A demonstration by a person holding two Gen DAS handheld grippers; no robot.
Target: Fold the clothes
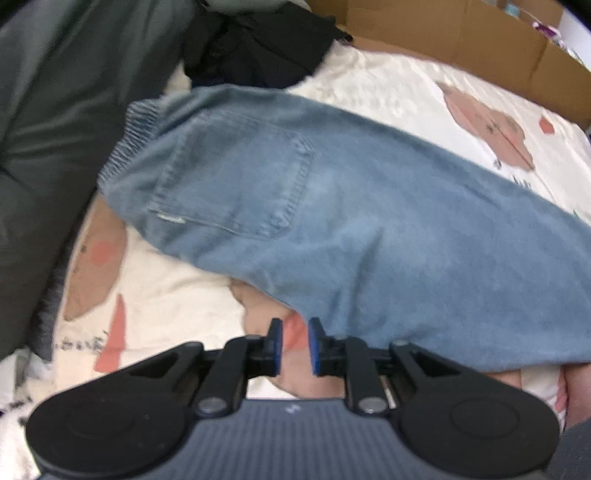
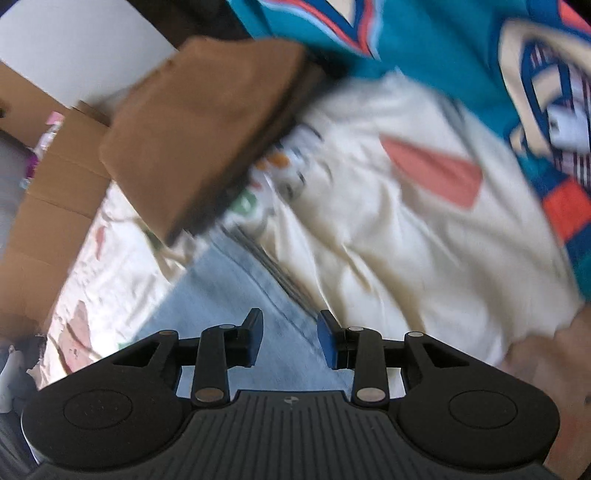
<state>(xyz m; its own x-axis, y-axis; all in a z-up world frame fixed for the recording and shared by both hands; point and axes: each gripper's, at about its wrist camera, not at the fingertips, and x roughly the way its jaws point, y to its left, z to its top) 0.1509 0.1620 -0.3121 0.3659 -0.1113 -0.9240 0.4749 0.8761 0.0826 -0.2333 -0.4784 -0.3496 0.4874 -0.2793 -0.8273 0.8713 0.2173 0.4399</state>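
Observation:
Light blue jeans (image 1: 332, 206) lie folded lengthwise across the cream printed bedsheet (image 1: 177, 288), elastic waistband at the left and a back pocket facing up. My left gripper (image 1: 295, 343) hovers at their near edge, its blue pads a narrow gap apart with only sheet showing between them. In the right wrist view the jeans' leg end (image 2: 229, 295) runs under my right gripper (image 2: 291, 336), which stands open above the denim with nothing pinched between its fingers.
A dark grey garment (image 1: 48, 129) and black clothes (image 1: 258, 44) lie at the left and back. Cardboard boxes (image 1: 461, 33) border the bed. A folded brown garment (image 2: 192, 129), a cream printed one (image 2: 388, 221) and a teal printed shirt (image 2: 461, 55) lie beyond the right gripper.

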